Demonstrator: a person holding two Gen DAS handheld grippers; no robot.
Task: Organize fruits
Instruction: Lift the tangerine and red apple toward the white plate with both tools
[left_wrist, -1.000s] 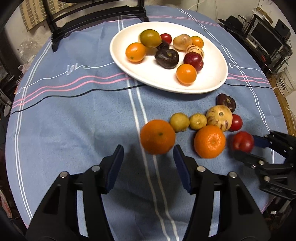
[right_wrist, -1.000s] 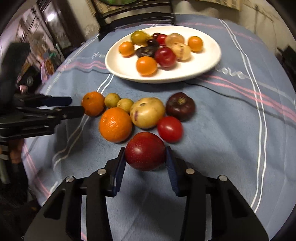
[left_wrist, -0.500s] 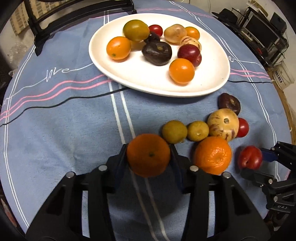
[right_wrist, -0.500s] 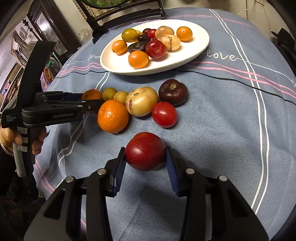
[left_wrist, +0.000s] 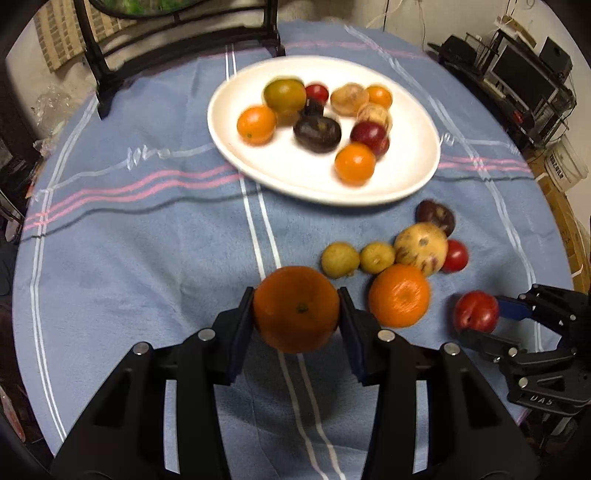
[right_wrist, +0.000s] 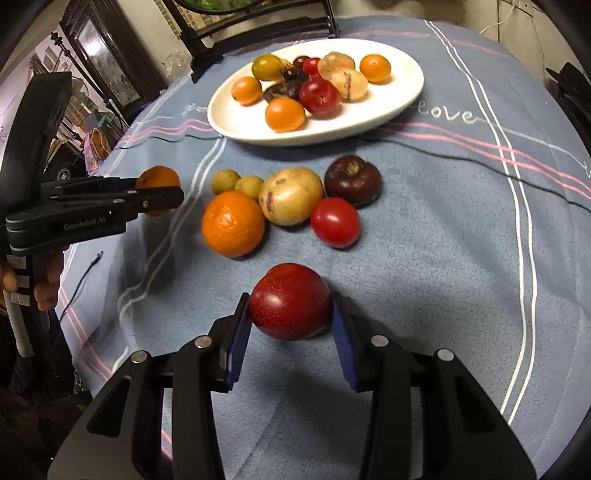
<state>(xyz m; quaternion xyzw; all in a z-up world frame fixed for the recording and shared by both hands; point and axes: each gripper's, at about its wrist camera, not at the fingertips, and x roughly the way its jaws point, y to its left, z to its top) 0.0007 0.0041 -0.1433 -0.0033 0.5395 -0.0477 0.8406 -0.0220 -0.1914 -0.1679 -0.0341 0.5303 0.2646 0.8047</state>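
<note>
The left gripper (left_wrist: 296, 315) has its fingers (left_wrist: 240, 332) clamped on an orange (left_wrist: 296, 309), one pad pressed on each side of the fruit at its widest part; in the right wrist view the same orange (right_wrist: 157, 181) hangs clear above the counter (right_wrist: 443, 240), near its left edge. The right gripper (right_wrist: 290, 325) grips a dark red plum (right_wrist: 290, 301) the same way, its blue pads tight against both flanks, with the fruit bulging out beyond the fingertips and a shadow under it on the blue striped cloth (left_wrist: 147, 258).

Just beyond the plum, toward the middle of the counter, lies a loose cluster of fruit: a second orange (right_wrist: 233, 223) touching a pale yellow fruit with purple streaks (right_wrist: 291, 201), a red tomato (right_wrist: 335, 222) just beside that, a dark purple fruit (right_wrist: 352, 181) behind the tomato, and two small yellow-green fruits (right_wrist: 238, 181) side by side at the cluster's left.

Farther on, toward the counter's far edge, sits a white oval plate (right_wrist: 399, 96) bearing about ten pieces: small oranges, a yellow-green one, red and dark purple ones, and pale streaked ones, mostly huddled together.

A hand (right_wrist: 40, 280) holds the left gripper's handle at the counter's left edge. A black chair (left_wrist: 177, 48) stands beyond the far edge.
</note>
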